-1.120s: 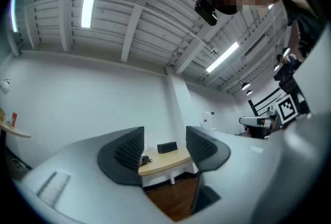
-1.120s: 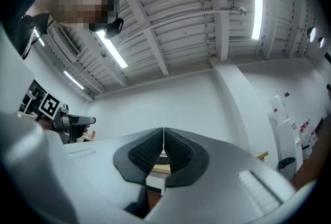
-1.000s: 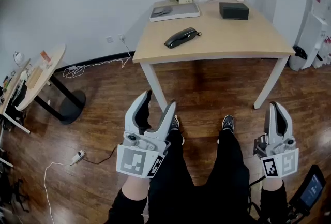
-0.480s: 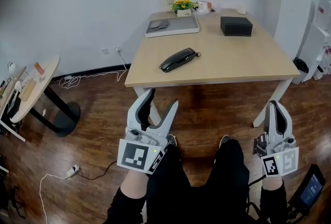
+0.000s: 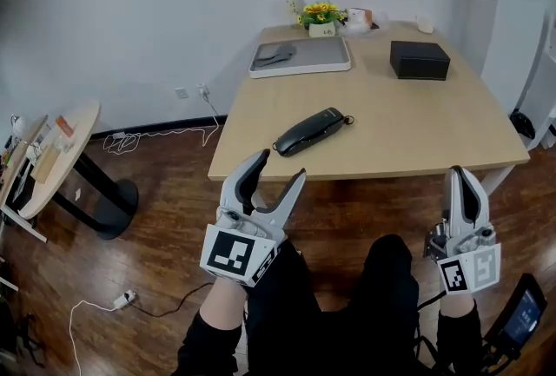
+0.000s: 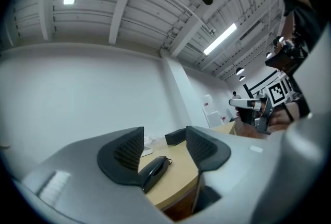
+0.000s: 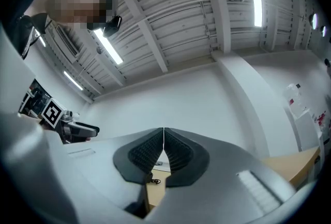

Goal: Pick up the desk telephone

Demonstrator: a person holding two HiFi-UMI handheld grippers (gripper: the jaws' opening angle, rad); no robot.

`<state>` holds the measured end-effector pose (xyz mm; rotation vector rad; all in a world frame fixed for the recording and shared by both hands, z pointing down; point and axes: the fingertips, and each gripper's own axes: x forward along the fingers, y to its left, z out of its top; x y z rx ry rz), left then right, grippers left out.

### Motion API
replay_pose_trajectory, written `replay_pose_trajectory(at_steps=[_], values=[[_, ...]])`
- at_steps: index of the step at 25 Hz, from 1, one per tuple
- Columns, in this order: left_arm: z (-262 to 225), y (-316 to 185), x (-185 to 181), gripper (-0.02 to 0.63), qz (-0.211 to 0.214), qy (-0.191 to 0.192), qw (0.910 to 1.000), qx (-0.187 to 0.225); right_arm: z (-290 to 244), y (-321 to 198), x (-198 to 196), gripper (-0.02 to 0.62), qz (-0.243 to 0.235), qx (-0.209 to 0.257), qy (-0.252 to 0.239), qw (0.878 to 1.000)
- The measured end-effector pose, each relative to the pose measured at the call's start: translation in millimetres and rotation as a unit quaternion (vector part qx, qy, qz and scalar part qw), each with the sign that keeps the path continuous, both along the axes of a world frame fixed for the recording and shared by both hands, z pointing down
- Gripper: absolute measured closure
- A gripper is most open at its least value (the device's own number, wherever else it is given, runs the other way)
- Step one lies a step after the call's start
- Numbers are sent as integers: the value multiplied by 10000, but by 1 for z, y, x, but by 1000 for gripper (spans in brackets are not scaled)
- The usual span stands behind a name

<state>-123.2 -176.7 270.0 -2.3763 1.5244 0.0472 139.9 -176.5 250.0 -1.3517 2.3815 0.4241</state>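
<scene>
**Desk telephone out of reach, one gripper open**

The desk telephone was seen lying on the wooden table, near its front edge. It lay ahead of the left gripper and a little to the right of its fingertips, well apart from them. From the right gripper it lay forward and far to the left. In the left gripper view the telephone was framed low in the gap between the two pads, but nothing was held there. The fingers of the left gripper were spread wide. Those of the right gripper were pressed together on nothing.

The telephone was judged to be a stiff shell of hard plastic, fairly light, and probably slick under the pads because of its gloss. A hold across the narrow middle of its length was thought soundest, with the pads set on the two long sides. A hold at either rounded end was expected to slip or tip. Whether a handset rested loose on a base could not be told, so a separate lift of the upper part was counted as a risk.

The telephone was seen as a long, slim, black body with rounded ends, laid slantwise. A small loop of cord showed at the end farther from the fingers.

A black box and a grey tray stood well beyond it.
</scene>
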Motion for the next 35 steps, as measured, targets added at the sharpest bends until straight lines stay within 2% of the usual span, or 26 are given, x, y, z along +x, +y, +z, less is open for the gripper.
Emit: replay_pose_trajectory(at_steps=[3,6,8,10,12,13,16,18,19,21,24,26,28,32,35], values=[[14,-45,-14,365,-64,-178,9992,-359,5,-30,-10,589,-44,-65,70,9999],[40,-109,-15,362,-132,-620,9933,-962,7,-70,-5,589,-34,-78,78,9999],[58,-143,-9,356,81,-908,9850,-1464,6,-88,0,589,4,-63,57,10000],[76,-164,0,338,480,-1189,9708,-2026,5,-96,1,589,44,-68,41,10000],[95,-183,5,322,794,-1633,9487,-2587,4,-101,3,589,77,-81,27,9999],[105,-191,6,319,882,-1942,9342,-2859,4,-104,3,589,92,-90,15,9999],[136,-199,1,318,1124,-2867,8782,-3660,5,-106,1,591,106,-131,7,9999],[151,-195,0,318,1328,-3172,8429,-4138,9,-107,-1,591,88,-174,36,9998],[157,-193,0,318,1419,-3250,8284,-4335,11,-108,-2,592,95,-207,38,9997],[163,-190,0,314,1560,-3355,8069,-4605,15,-108,-2,592,106,-271,28,9996],[170,-188,1,308,1666,-3549,7837,-4817,18,-107,-4,592,81,-322,27,9994],[173,-188,3,304,1701,-3666,7748,-4862,20,-107,-5,594,71,-343,30,9994],[174,-187,3,304,1721,-3678,7732,-4872,21,-107,-6,594,61,-359,27,9993],[173,-187,2,306,1716,-3521,7844,-4810,24,-108,-8,594,17,-380,7,9993],[173,-189,2,321,1662,-3309,7997,-4726,24,-108,-8,594,3,-347,4,9994]])
